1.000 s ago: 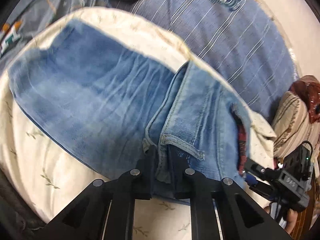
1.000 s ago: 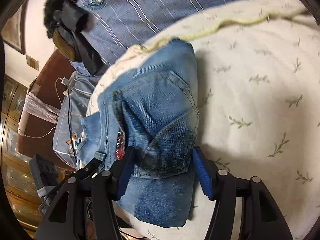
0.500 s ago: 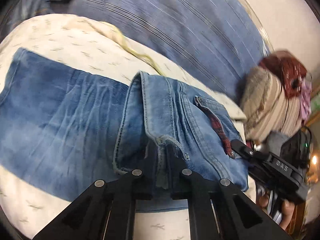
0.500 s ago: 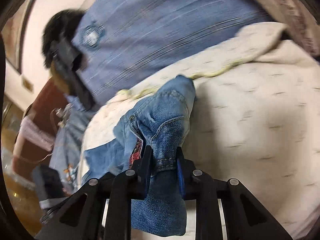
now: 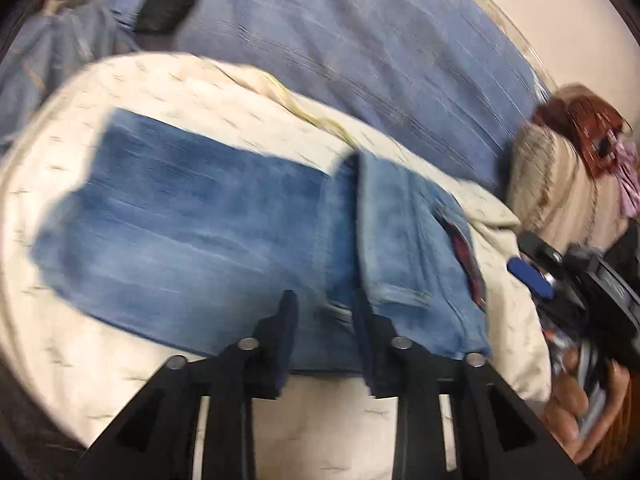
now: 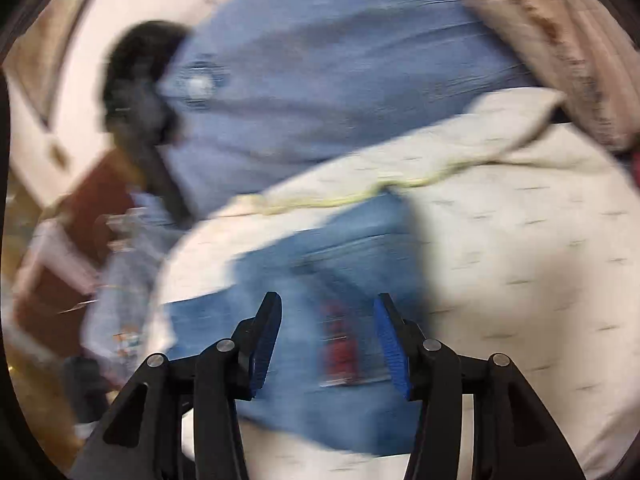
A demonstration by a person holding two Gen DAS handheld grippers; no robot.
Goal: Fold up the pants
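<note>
A cream bedspread (image 5: 132,92) with small leaf sprigs is covering the bed, and a person in a blue striped shirt (image 5: 360,40) is filling the far side of both views; both frames are motion-blurred. The jeans (image 5: 192,236) are lying flat on the bedspread, legs stretching toward the left of the left view, with the waist end folded over on top at the right. The left gripper (image 5: 324,312) is hovering just above the near edge of that fold; its jaws have just been opening and are standing partly apart, denim showing in the gap but neither pad pressing on it. In the right view the right gripper (image 6: 326,340) is likewise sitting over the jeans (image 6: 304,280) near a red label (image 6: 340,344); its jaws have just been opening and are standing moderately wide, blue pads clear of the cloth, gripping nothing. A hand (image 5: 576,400) carrying the other gripper is showing at the lower right of the left view.
</note>
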